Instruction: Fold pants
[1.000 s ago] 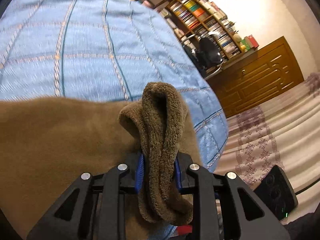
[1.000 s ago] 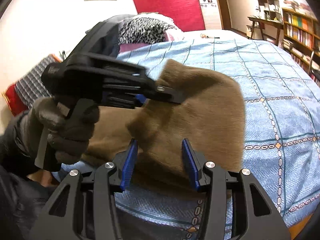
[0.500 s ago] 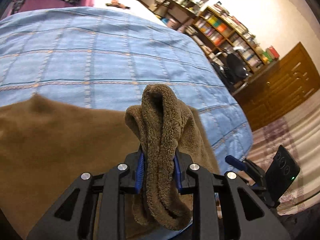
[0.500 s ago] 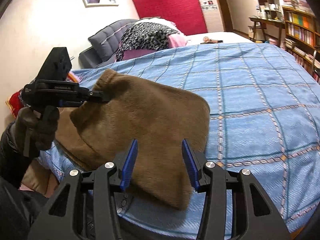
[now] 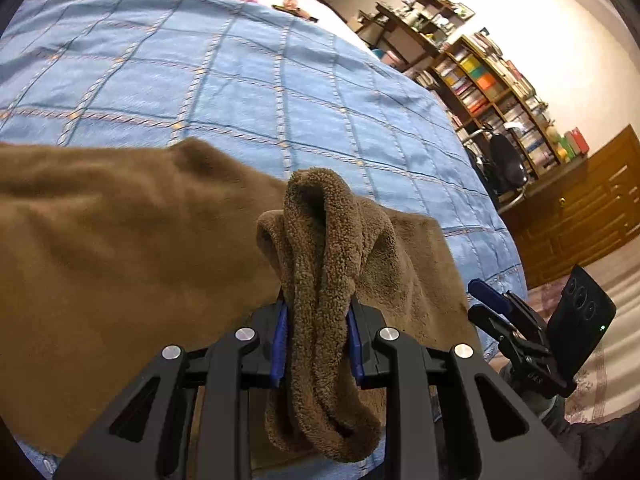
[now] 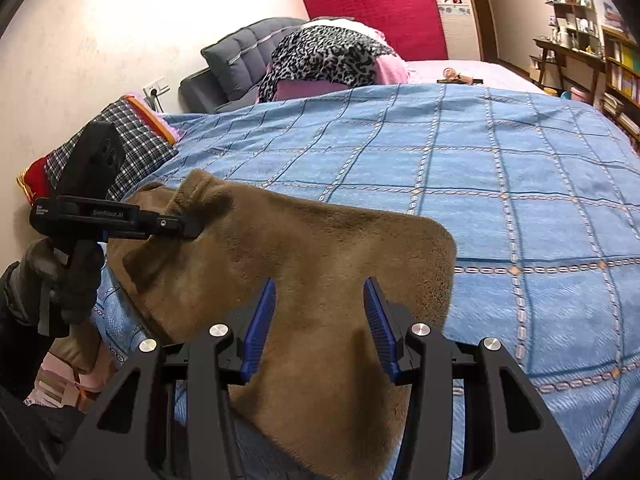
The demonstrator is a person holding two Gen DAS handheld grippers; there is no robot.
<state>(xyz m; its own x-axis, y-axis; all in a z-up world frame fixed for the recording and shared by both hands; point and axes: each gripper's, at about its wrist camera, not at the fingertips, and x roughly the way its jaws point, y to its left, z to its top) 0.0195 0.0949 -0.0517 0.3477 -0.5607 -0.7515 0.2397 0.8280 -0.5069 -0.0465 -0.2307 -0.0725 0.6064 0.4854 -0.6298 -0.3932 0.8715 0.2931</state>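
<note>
The brown fleece pants [image 6: 304, 264] lie folded on the blue checked bedspread [image 6: 500, 168] near its front edge. My left gripper [image 5: 318, 320] is shut on a bunched fold of the pants [image 5: 324, 240]; in the right wrist view it [image 6: 188, 226] holds the pants' far left corner slightly raised. My right gripper [image 6: 320, 312] is open and empty, its blue pads hovering over the near part of the pants; it also shows in the left wrist view [image 5: 504, 316] at the right.
Pillows and a leopard-print blanket [image 6: 324, 56] sit at the bed's head. A checked cushion [image 6: 132, 140] lies at the left. Bookshelves [image 5: 492, 80], an office chair [image 5: 504, 156] and a wooden cabinet [image 5: 580, 208] stand beyond the bed's right side.
My left gripper has carried the pants' corner leftward and lower, spreading the cloth flatter on the bed. My right gripper stayed open and drew back slightly.
</note>
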